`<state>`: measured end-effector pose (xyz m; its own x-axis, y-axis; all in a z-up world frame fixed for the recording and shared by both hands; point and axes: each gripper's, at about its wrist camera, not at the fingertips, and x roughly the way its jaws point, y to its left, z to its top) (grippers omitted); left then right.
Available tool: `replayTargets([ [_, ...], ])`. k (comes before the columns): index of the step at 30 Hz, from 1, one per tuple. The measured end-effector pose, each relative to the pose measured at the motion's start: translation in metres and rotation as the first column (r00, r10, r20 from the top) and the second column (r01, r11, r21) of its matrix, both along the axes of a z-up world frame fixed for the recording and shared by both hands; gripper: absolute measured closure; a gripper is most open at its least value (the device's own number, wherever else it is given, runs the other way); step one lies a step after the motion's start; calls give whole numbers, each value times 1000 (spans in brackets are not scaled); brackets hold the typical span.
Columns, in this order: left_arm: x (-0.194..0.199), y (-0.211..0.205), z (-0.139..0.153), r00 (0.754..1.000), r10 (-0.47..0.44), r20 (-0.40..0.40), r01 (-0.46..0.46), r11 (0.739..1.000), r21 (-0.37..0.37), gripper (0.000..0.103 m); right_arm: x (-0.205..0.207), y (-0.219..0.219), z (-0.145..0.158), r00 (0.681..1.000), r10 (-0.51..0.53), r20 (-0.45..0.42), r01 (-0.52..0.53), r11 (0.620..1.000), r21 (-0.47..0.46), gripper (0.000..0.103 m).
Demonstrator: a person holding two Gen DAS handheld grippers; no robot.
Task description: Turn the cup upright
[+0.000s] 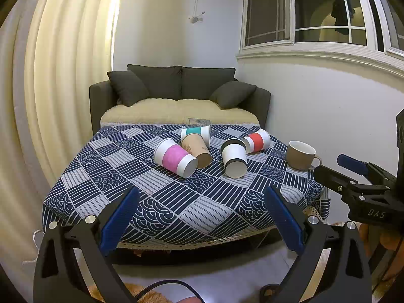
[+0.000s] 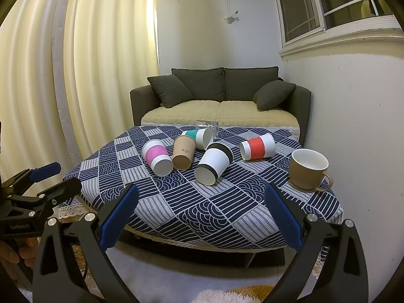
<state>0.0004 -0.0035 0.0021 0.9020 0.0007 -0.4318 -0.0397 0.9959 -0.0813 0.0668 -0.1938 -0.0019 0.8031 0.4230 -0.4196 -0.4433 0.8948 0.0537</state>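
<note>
Five paper cups lie on their sides near the middle of the surface [image 1: 176, 202]: a pink cup [image 1: 175, 160], a brown cup [image 1: 196, 150], a teal cup [image 1: 195, 132], a black and white cup [image 1: 234, 160] and a red cup [image 1: 257, 141]. A mug [image 1: 300, 155] stands upright by the right edge. The left hand-held gripper [image 1: 202, 217] and the right hand-held gripper [image 2: 200, 217] are both spread wide, holding nothing, back from the cups

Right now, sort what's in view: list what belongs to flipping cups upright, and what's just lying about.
For the job:
pink-band cup, on its side
brown paper cup, on its side
teal-band cup, on its side
black-band cup, on its side
red-band cup, on its side
left gripper and right gripper, both open

Just lying about:
tan mug, already upright
clear glass
sofa
</note>
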Motion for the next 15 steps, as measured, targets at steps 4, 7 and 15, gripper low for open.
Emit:
replayTargets([
  [4,0,0,0,1000,0,1,0,1000,0,7,-1,1,0,1000,-1,-2,1,1000,0,5],
  [7,0,0,0,1000,0,0,0,1000,0,7,-1,1,1,1000,0,-1,0,1000,1,5],
  [15,0,0,0,1000,0,0,0,1000,0,7,-1,2,-1,1000,-1,-3,1,1000,1,5],
])
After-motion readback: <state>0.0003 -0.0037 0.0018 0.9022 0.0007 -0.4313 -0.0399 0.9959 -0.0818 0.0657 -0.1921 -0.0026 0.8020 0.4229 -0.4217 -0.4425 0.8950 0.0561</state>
